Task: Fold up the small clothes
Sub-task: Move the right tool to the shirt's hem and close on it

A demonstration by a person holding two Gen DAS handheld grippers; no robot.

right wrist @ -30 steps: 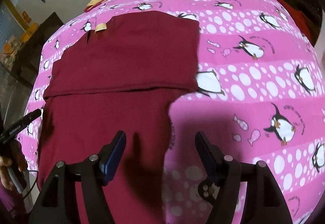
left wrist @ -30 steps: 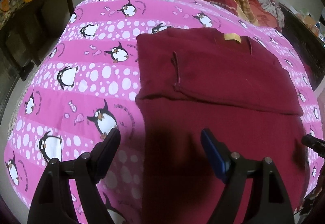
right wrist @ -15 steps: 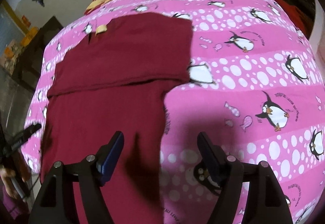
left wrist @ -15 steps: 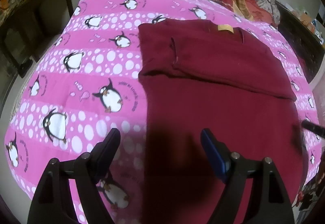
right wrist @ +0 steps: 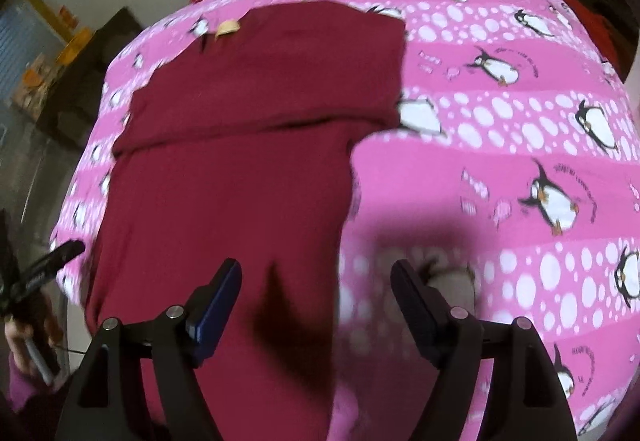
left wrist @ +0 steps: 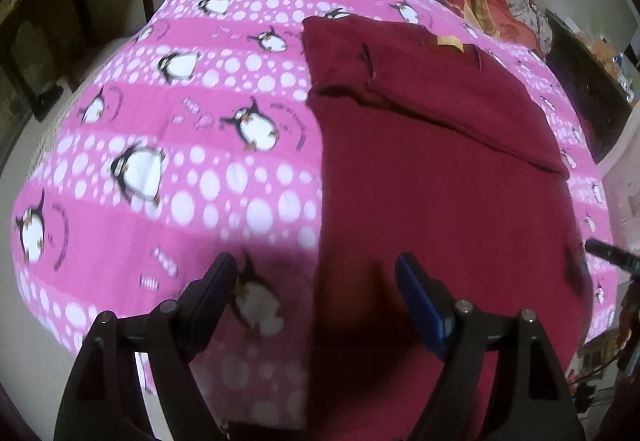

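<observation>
The maroon garment (left wrist: 440,169) lies flat on the bed (left wrist: 160,129), its far part already folded. The left tool (left wrist: 316,281) and the right tool (right wrist: 316,281) hover wide and empty, each straddling a near side edge, probably to grip there.

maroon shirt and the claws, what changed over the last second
Both open claws, left claw and right claw, drew back toward the near edge of the penguin bedspread, each straddling a side edge of the maroon shirt. Nothing was gripped; the shirt kept its folded shape.
</observation>
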